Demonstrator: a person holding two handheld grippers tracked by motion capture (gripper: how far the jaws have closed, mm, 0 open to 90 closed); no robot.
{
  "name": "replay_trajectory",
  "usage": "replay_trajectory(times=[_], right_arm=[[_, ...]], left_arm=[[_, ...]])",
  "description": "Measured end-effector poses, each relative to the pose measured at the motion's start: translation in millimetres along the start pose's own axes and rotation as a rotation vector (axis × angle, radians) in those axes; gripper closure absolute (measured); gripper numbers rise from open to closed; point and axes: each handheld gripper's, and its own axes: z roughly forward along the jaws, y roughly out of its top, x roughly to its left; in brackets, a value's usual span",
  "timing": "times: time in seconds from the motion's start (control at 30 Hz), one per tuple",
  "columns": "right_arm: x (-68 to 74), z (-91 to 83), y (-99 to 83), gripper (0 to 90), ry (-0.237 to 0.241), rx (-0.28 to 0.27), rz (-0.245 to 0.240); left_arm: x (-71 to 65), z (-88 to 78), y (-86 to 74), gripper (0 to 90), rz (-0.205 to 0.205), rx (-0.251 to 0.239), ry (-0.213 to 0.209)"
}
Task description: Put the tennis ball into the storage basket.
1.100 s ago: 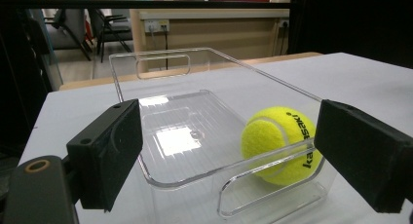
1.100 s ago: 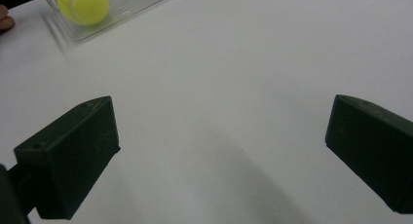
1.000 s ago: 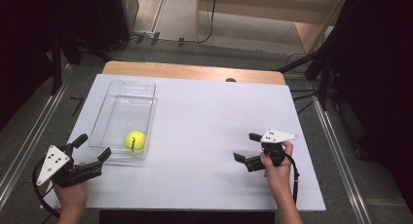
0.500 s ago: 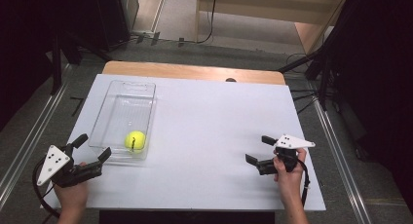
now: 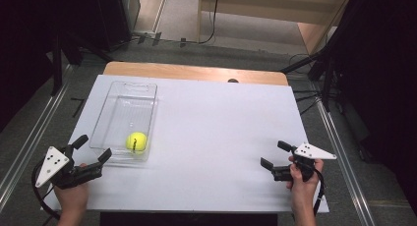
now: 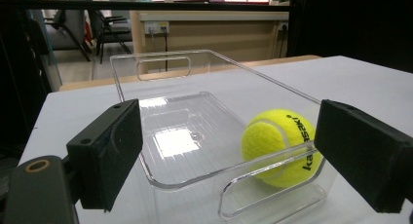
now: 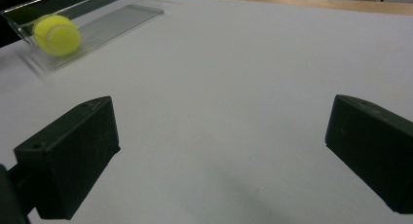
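A yellow tennis ball (image 5: 136, 141) (image 6: 281, 147) (image 7: 57, 34) lies in the near end of a clear plastic bin (image 5: 115, 119) (image 6: 204, 78) (image 7: 112, 12) on the left of the white table (image 5: 211, 127). My left gripper (image 5: 92, 148) (image 6: 238, 156) is open just in front of the bin's near wall, its jaws spread on either side of that end with nothing between them. My right gripper (image 5: 275, 155) (image 7: 219, 156) is open near the table's front right, over bare tabletop, holding nothing.
A wooden strip (image 5: 196, 72) runs along the table's far edge. Dark stands and cables (image 5: 314, 69) sit on the floor beyond the right side. Metal rails (image 5: 29, 137) flank the table.
My right gripper has drifted right and toward the near edge of the table. The left gripper and the ball have stayed put.
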Motion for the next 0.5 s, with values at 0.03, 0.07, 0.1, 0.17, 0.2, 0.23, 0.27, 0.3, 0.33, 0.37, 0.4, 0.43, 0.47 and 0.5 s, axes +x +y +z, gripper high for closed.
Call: replay_trajectory(times=[0.03,0.07,0.1,0.17,0.2,0.23,0.27,0.3,0.33,0.37,0.4,0.43,0.47,0.5], right_arm=[[-0.9,-2.7,-2.1,0.0,-0.006,0.004,0.006],[-1.7,-3.9,-3.2,0.0,-0.007,0.0,0.008],[-2.2,-5.9,-4.5,0.0,-0.009,-0.003,0.011],[-4.0,-9.9,-6.3,0.0,-0.013,-0.006,0.022],[-5.0,-10.8,-6.8,0.0,-0.017,-0.01,0.021],[-5.7,-12.4,-7.4,0.0,-0.022,-0.015,0.028],[-6.4,-13.2,-7.6,0.0,-0.022,-0.018,0.027],[-6.5,-14.3,-7.8,0.0,-0.024,-0.018,0.036],[-6.4,-14.7,-8.0,0.0,-0.025,-0.018,0.042],[-7.1,-14.2,-8.3,0.0,-0.026,-0.017,0.04],[-7.2,-13.7,-8.6,0.0,-0.025,-0.015,0.039],[-7.5,-12.7,-9.0,0.0,-0.023,-0.016,0.039],[-7.5,-11.9,-9.5,0.0,-0.02,-0.008,0.046],[-8.5,-10.4,-10.0,0.0,-0.015,-0.005,0.041]], left_arm=[[0.1,-0.2,0.0,11.1,0.0,0.0,0.001],[0.3,-0.3,0.0,11.1,-0.001,-0.001,0.0],[0.4,-0.3,0.0,11.1,-0.001,-0.002,0.0],[0.5,-0.3,0.0,11.1,-0.001,0.0,0.001],[0.4,-0.1,0.0,11.1,0.0,0.0,0.002],[0.2,0.0,0.0,11.1,-0.001,-0.001,0.002],[0.2,0.2,0.0,11.1,-0.001,-0.001,0.002],[0.2,0.2,0.1,11.0,-0.001,-0.001,0.003],[0.3,0.2,0.1,11.1,-0.001,-0.001,0.003],[0.3,0.1,0.1,11.1,-0.001,-0.001,0.004],[0.6,-0.1,0.1,11.1,0.001,-0.002,0.004],[0.7,-0.2,0.1,11.1,0.0,-0.004,0.003],[0.7,-0.3,0.2,11.1,-0.001,-0.004,0.002],[0.8,-0.3,0.2,11.1,-0.001,-0.004,0.003]])
